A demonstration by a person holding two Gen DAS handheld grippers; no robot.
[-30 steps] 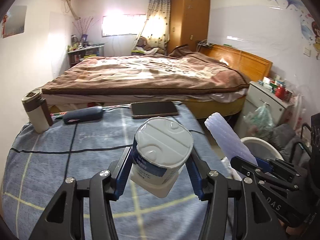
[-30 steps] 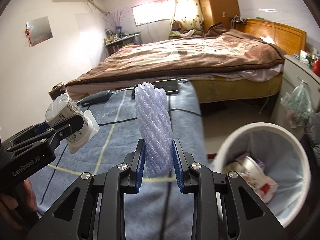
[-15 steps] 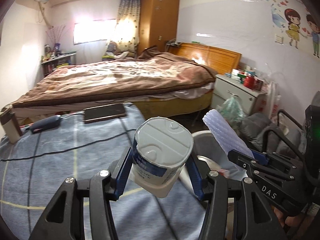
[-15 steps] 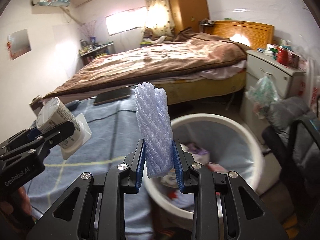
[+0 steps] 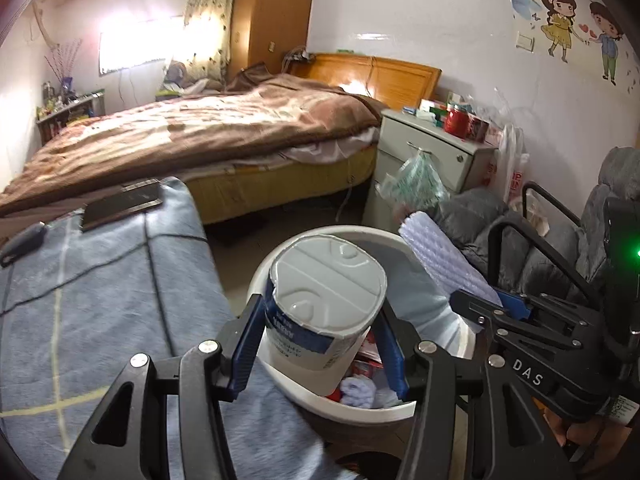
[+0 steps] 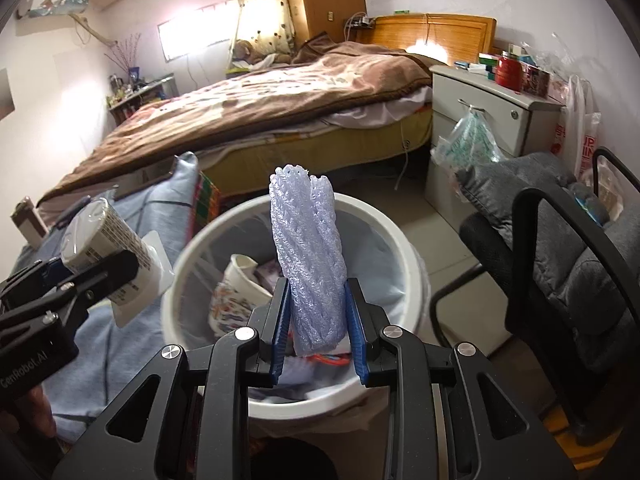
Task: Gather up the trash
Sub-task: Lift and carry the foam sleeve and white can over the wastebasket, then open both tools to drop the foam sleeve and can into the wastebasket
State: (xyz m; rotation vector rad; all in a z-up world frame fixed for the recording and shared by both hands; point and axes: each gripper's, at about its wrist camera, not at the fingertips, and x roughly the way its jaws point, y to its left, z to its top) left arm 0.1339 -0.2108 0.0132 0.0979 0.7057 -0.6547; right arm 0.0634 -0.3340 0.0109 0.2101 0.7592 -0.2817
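My left gripper (image 5: 320,340) is shut on a white yogurt cup (image 5: 324,300) with a blue label and a foil lid, held above the near rim of a white trash bin (image 5: 360,406). My right gripper (image 6: 318,326) is shut on a pale purple foam net sleeve (image 6: 308,252), which stands upright over the same trash bin (image 6: 408,248). The bin holds a paper cup (image 6: 242,276) and other waste. Each gripper shows in the other's view: the right gripper (image 5: 492,300) at the right, the left gripper (image 6: 86,276) at the left.
A table under a blue checked cloth (image 5: 100,280) lies to the left of the bin, with a dark tablet (image 5: 120,202) on it. A grey padded chair (image 6: 560,248) stands right of the bin. Behind are the bed (image 6: 260,100) and a white nightstand (image 6: 480,100).
Both grippers have swung right from over the blue cloth to above the trash bin, each keeping its hold. The bin now lies directly under the cup and the foam sleeve.
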